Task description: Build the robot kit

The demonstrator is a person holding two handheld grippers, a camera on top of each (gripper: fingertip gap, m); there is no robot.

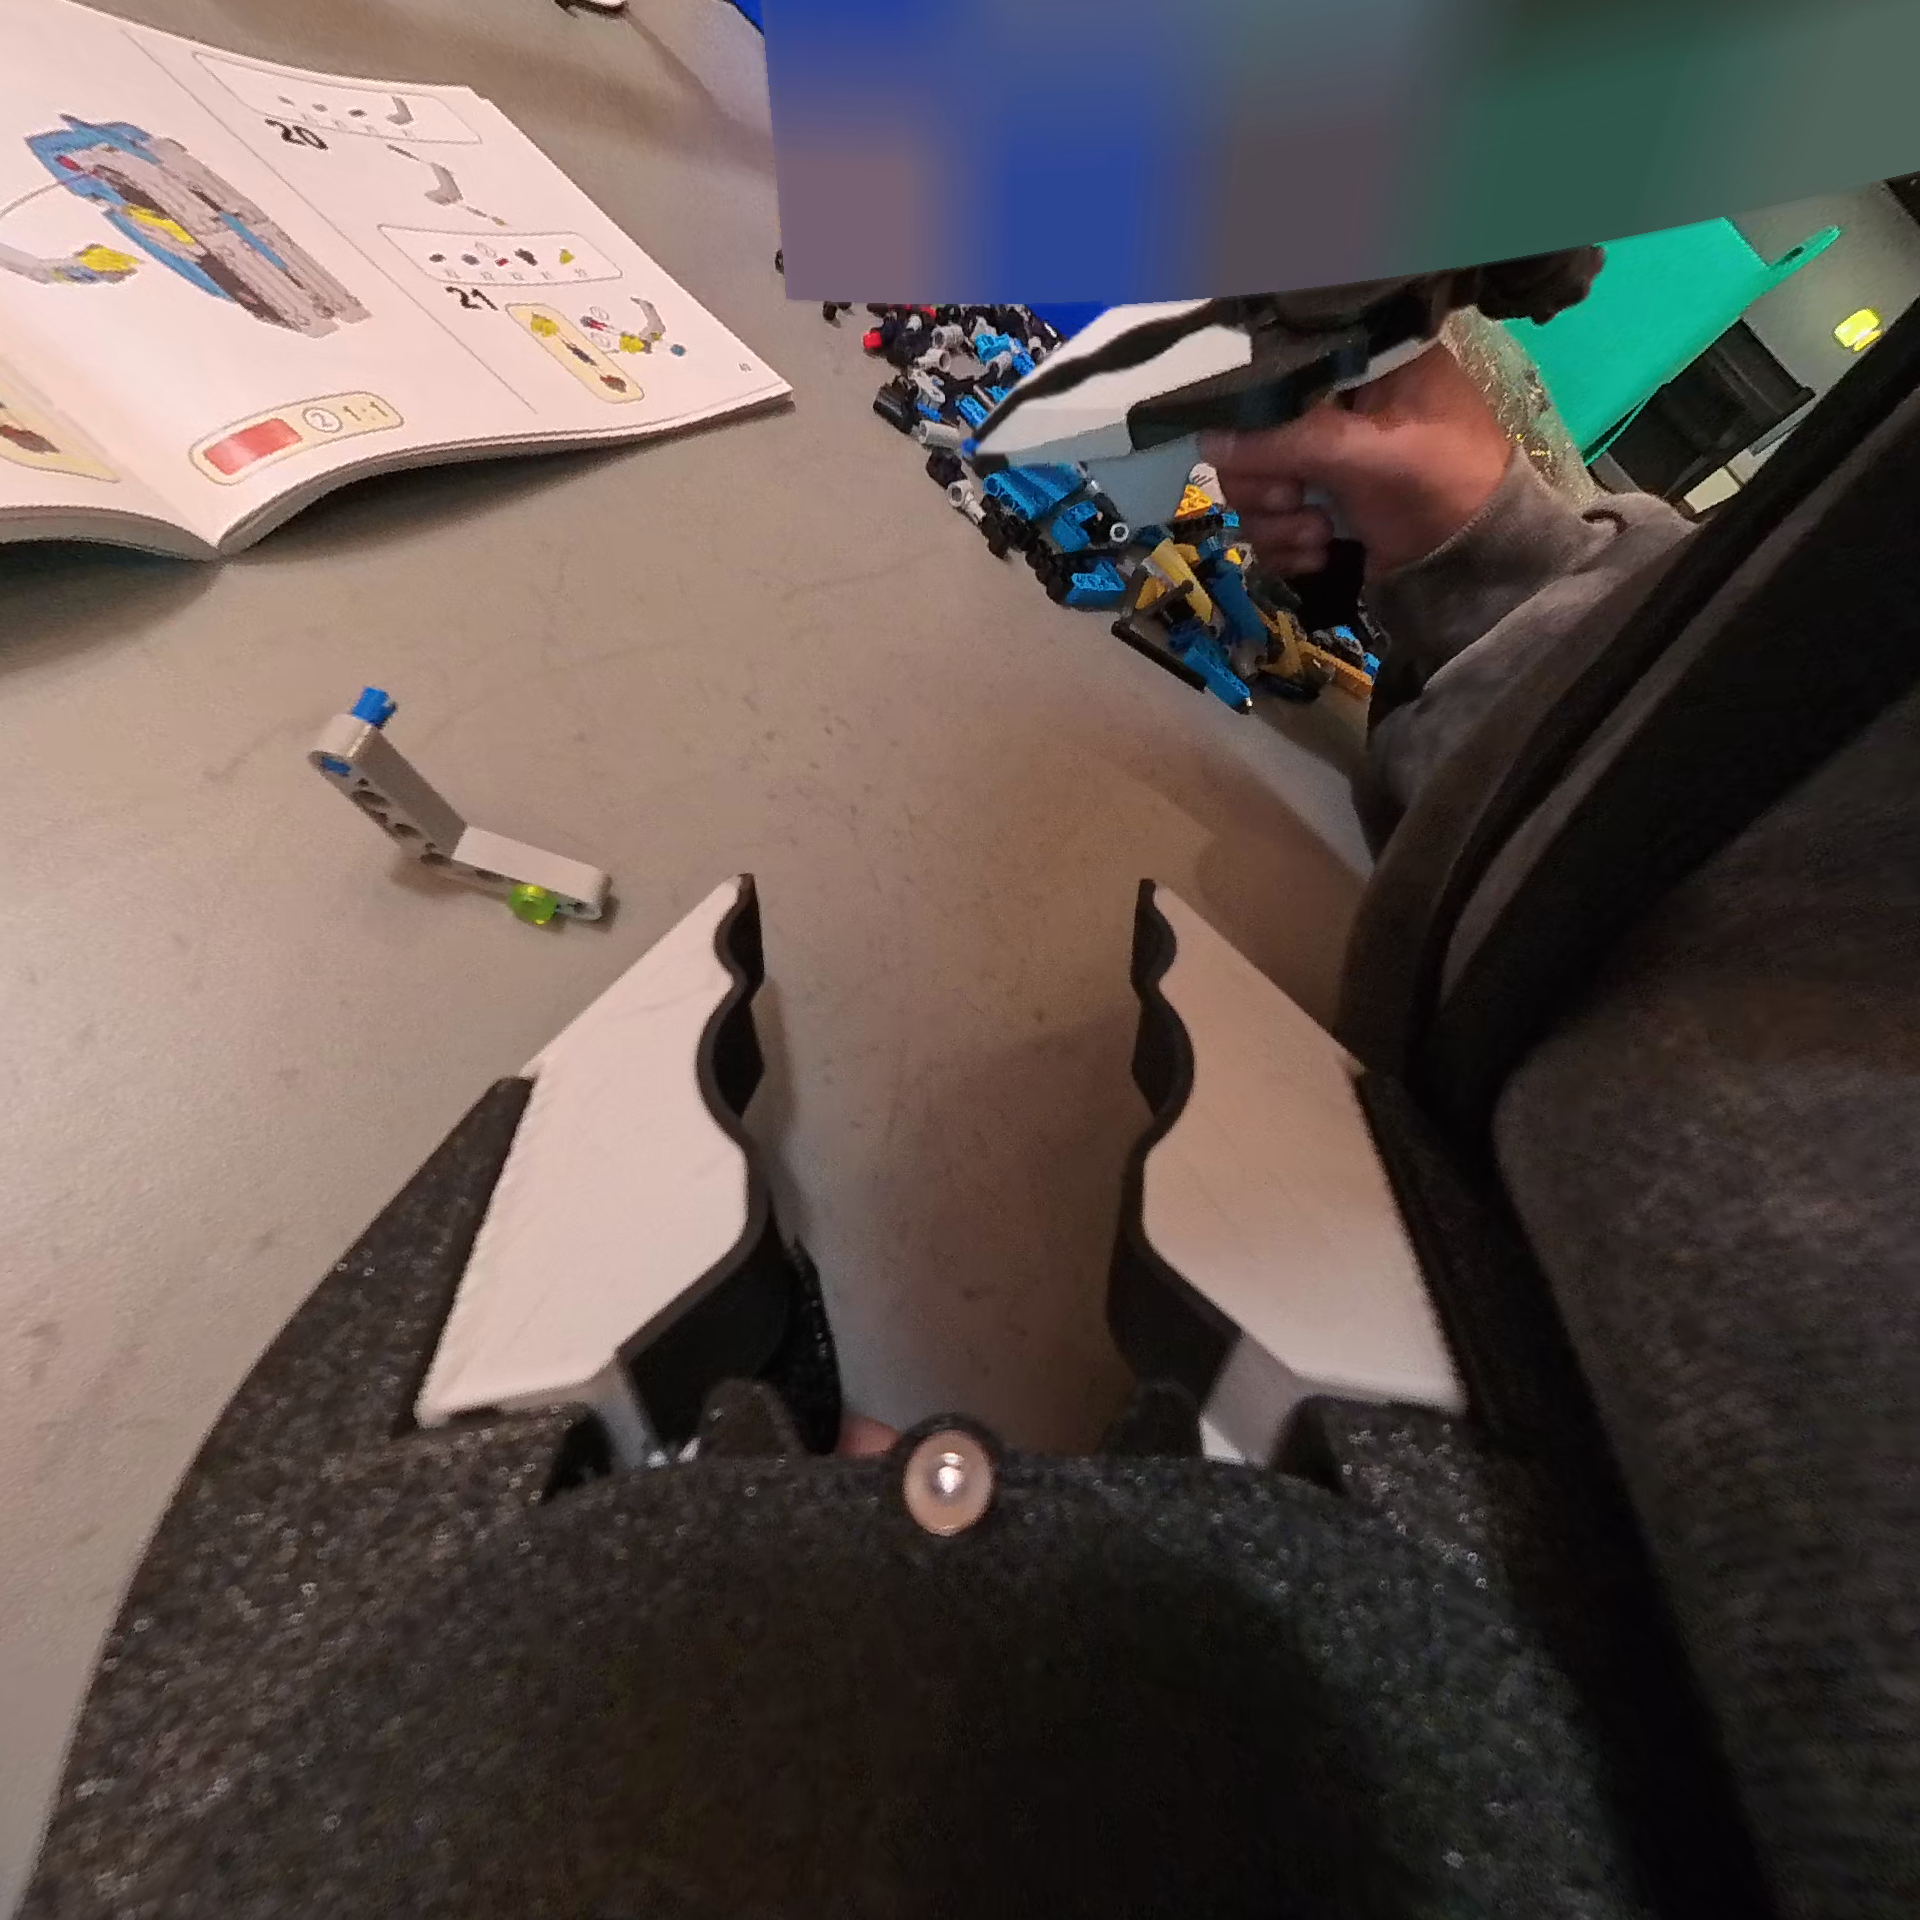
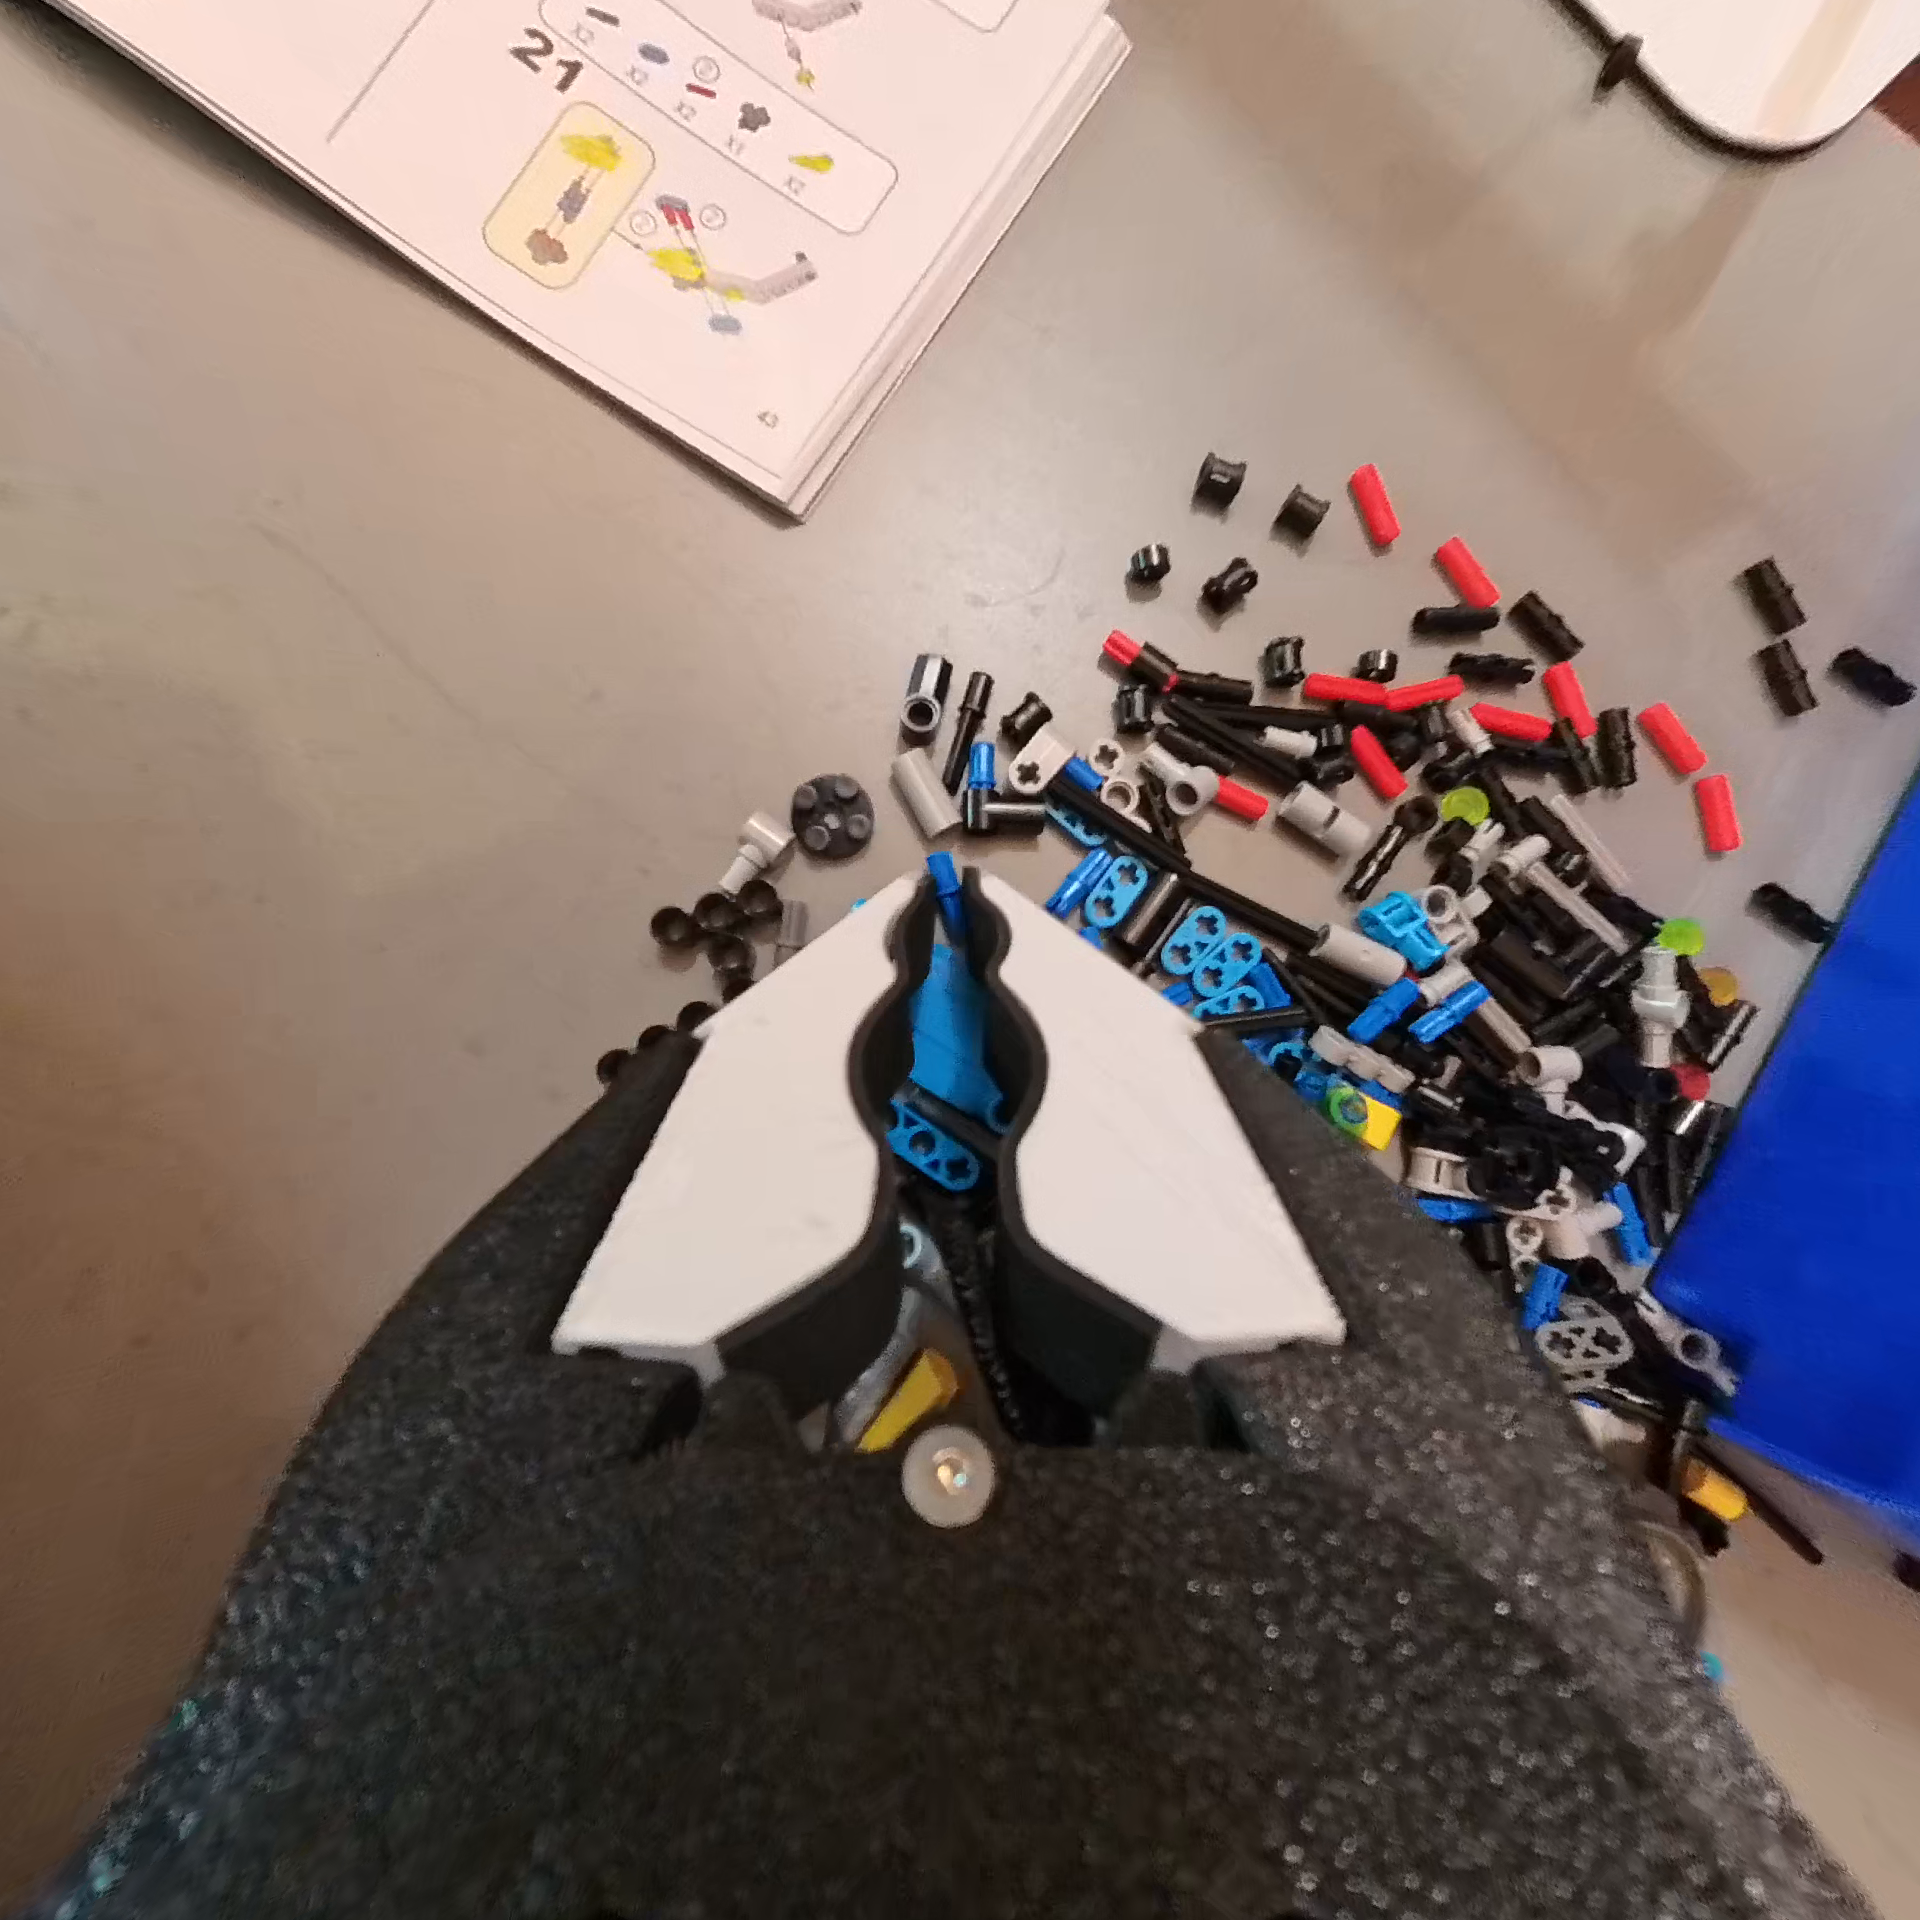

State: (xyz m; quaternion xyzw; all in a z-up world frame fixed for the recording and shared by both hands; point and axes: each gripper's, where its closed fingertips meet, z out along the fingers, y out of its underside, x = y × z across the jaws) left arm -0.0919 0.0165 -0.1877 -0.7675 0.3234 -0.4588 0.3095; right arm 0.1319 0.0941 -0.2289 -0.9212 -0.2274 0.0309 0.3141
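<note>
Two grippers: one held in each hand over a grey table (image 1: pixel 831 675).
Left gripper (image 1: pixel 945 894): jaws spread wide with nothing between them, hovering low over bare table.
Nearest to left gripper: a bent grey beam (image 1: pixel 447 831) lying just to its far left, not touching; it carries a blue pin (image 1: pixel 371 704) at the far end and a lime-green stud (image 1: pixel 533 901) at the near end.
Right gripper (image 2: pixel 948 883): jaws drawn in around a blue pin (image 2: pixel 943 878), whose tip pokes out past the fingertips. It hangs above the near-left edge of the parts pile.
Right gripper in the left view (image 1: pixel 1101 400): seen far right, held in a person's hand (image 1: pixel 1340 488).
Parts pile (image 2: pixel 1403 883): loose black, red, blue and grey pins, axles and connectors spread to the right.
Instruction booklet (image 2: pixel 727 208): open, far left on the table, well apart from both grippers.
Blue box (image 2: pixel 1818 1143): at the right edge, touching the pile.
Dark round plate (image 2: pixel 831 818): just beyond the right fingertips, to the left.
</note>
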